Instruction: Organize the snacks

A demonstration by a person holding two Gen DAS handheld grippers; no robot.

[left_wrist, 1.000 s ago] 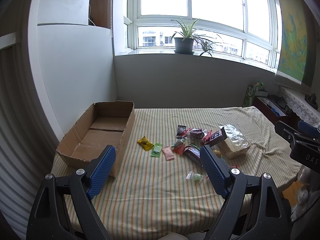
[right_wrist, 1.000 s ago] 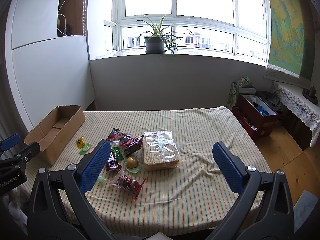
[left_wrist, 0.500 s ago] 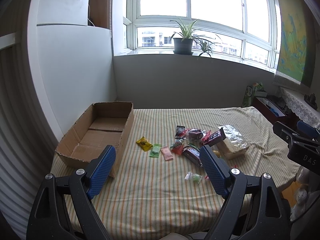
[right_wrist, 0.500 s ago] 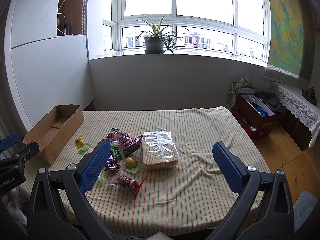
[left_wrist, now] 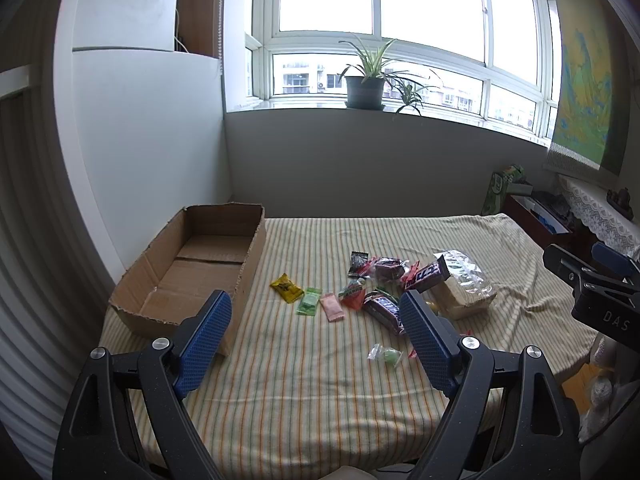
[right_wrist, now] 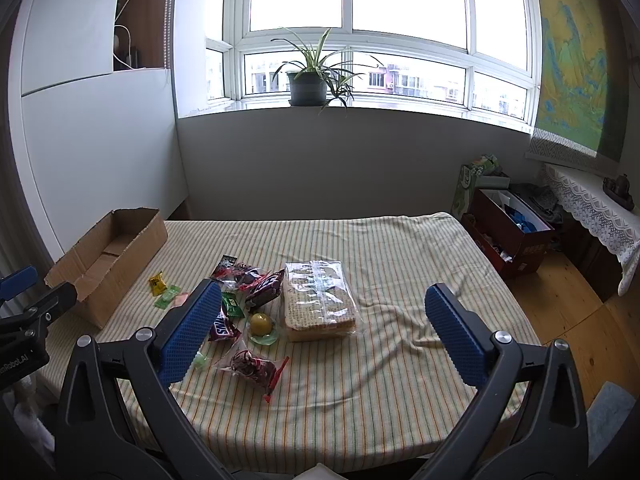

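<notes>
Both grippers hover above the near edge of a bench (left_wrist: 304,392) covered in a striped yellow cloth, and neither touches anything. The left gripper (left_wrist: 316,316) has its jaws spread wide with nothing between them, and the right gripper (right_wrist: 324,308) likewise holds its jaws wide apart and empty. An open cardboard box (left_wrist: 200,264) sits at the left side of the bench, its inside bare cardboard. The snacks lie scattered near the middle, to the right of the box and apart from it: a yellow packet (left_wrist: 286,287), a green packet (left_wrist: 309,301) and a pink packet (left_wrist: 332,307) lie in a loose row closest to the box. Further right is a cluster of dark red and brown wrappers, among them a Snickers bar (left_wrist: 383,307) and a dark chocolate bar (right_wrist: 266,285). A clear bag of sliced bread (right_wrist: 318,300) lies at the cluster's right edge, with a round yellow sweet in clear wrap (right_wrist: 261,323) just beside it. A small green candy (left_wrist: 390,355) and a clear-wrapped dark red snack (right_wrist: 250,365) rest nearest the front edge. A potted plant (right_wrist: 308,80) stands on the windowsill behind.
</notes>
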